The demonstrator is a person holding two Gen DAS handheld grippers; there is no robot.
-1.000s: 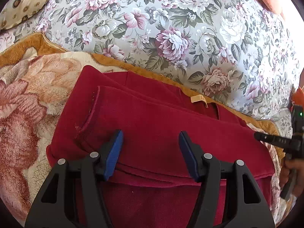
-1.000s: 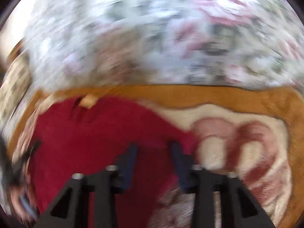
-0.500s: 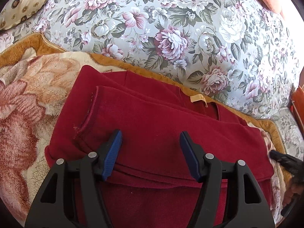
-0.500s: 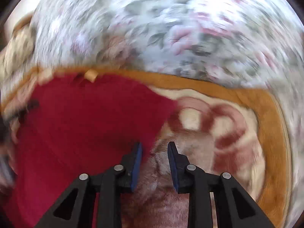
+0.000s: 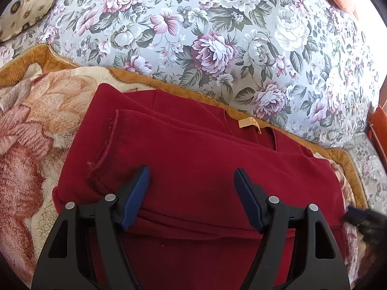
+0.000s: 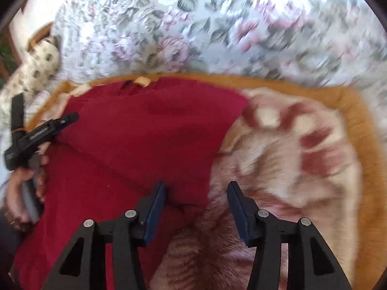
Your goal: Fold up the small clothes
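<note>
A dark red garment (image 5: 193, 169) lies partly folded on a fleece blanket, with a tan neck label (image 5: 249, 123) at its far edge. My left gripper (image 5: 192, 181) is open and empty, hovering over the garment's middle. My right gripper (image 6: 197, 193) is open and empty over the garment's (image 6: 145, 133) right edge, its left finger above red cloth and its right finger above blanket. The left gripper also shows in the right wrist view (image 6: 41, 133), held in a hand at the garment's left side.
The fleece blanket (image 6: 290, 145) with pink flowers and an orange border lies on a floral bedspread (image 5: 217, 36). A patterned cushion (image 5: 26, 2) sits at the far left. An orange object (image 5: 378, 128) is at the right edge.
My right gripper has opened wider and shifted back toward the garment's right edge. My left gripper has barely moved and stays open.
</note>
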